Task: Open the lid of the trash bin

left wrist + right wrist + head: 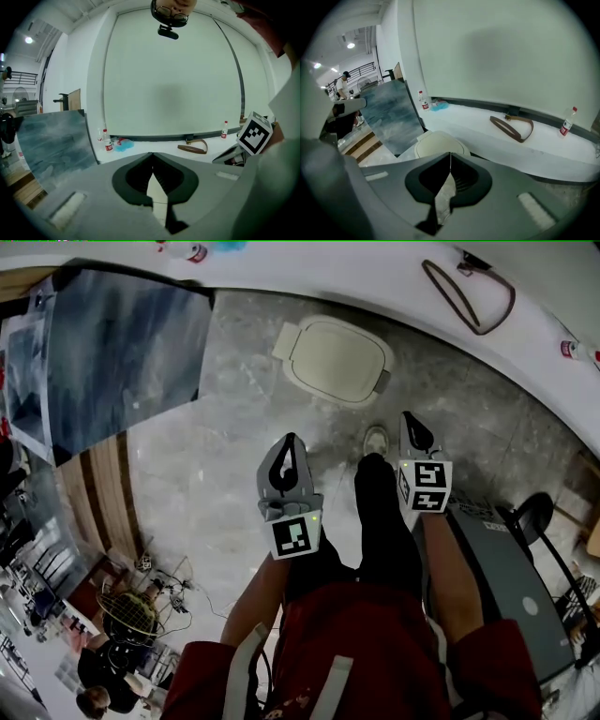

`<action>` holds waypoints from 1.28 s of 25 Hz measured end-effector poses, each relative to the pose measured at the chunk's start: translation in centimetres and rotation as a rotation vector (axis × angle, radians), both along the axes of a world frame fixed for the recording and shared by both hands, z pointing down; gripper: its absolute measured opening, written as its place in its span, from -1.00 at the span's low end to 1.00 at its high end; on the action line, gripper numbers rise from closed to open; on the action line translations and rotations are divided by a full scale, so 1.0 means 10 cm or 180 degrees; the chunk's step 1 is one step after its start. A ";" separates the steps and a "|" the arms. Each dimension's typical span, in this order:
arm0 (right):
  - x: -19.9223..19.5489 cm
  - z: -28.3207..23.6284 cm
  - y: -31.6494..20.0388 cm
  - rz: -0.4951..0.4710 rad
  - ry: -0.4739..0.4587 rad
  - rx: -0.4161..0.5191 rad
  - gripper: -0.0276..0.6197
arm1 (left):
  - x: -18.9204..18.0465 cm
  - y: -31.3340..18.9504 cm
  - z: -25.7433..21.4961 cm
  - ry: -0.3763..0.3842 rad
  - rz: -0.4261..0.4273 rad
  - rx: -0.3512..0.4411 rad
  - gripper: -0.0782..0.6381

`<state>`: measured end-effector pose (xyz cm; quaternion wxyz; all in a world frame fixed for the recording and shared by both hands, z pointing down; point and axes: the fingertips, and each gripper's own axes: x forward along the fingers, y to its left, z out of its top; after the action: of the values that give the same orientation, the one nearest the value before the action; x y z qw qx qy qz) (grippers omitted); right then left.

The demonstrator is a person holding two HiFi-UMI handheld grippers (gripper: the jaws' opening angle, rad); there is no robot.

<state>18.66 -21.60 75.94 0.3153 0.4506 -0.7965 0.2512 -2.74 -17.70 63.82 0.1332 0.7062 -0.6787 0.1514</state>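
Two grippers, the left gripper [290, 448] and the right gripper [411, 424], hang above the grey floor [216, 474] with fingers clenched on nothing, both well apart from the cream trash bin [292, 341] ahead, its lid [339, 358] down.

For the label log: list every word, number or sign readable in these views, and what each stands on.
Readable text: none.
Red bottle labels: too small to read.
Marker cubes: black-and-white square patterns only, no letters.
Trash bin lid: plain, no print visible.
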 end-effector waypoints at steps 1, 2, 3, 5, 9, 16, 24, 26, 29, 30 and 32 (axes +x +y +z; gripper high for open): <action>0.00 0.10 0.02 -0.0009 0.0022 -0.0036 -0.91 | 0.02 0.00 0.08 0.0006 0.0012 -0.0033 -0.77; 0.01 0.18 0.03 -0.0010 0.0045 -0.0070 -0.90 | 0.03 0.01 0.16 0.0015 0.0008 -0.0055 -0.77; 0.02 0.26 0.05 -0.0003 0.0064 -0.0108 -0.90 | 0.04 0.02 0.22 0.0028 -0.0009 -0.0080 -0.77; 0.05 0.37 0.08 0.0013 0.0083 -0.0186 -0.89 | 0.06 0.06 0.35 0.0065 -0.0055 -0.0155 -0.77; 0.02 0.55 0.01 0.0002 0.0078 -0.0223 -0.86 | 0.08 0.07 0.55 0.0071 -0.0055 -0.0213 -0.77; -0.03 0.90 -0.11 0.0122 -0.0015 -0.0416 -0.73 | 0.19 0.09 0.81 0.0084 0.0037 -0.0282 -0.77; -0.05 1.44 -0.19 0.0604 -0.0244 -0.0942 -0.62 | 0.29 0.09 1.09 0.0141 0.0102 -0.0440 -0.77; -0.07 1.56 -0.24 0.0714 -0.0306 -0.1053 -0.61 | 0.31 0.05 1.12 0.0147 0.0127 -0.0429 -0.77; -0.05 1.72 -0.28 0.0897 -0.0315 -0.1172 -0.61 | 0.34 0.04 1.13 0.0173 0.0167 -0.0432 -0.77; -0.04 1.76 -0.29 0.0953 -0.0303 -0.1191 -0.61 | 0.35 0.03 1.14 0.0178 0.0187 -0.0439 -0.77; -0.05 1.82 -0.33 0.0996 -0.0321 -0.1206 -0.63 | 0.35 0.04 1.17 0.0188 0.0211 -0.0458 -0.77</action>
<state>18.13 -24.89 94.15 0.3114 0.4881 -0.6705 0.4640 0.74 -17.33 75.56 0.1985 0.7210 -0.6381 0.1832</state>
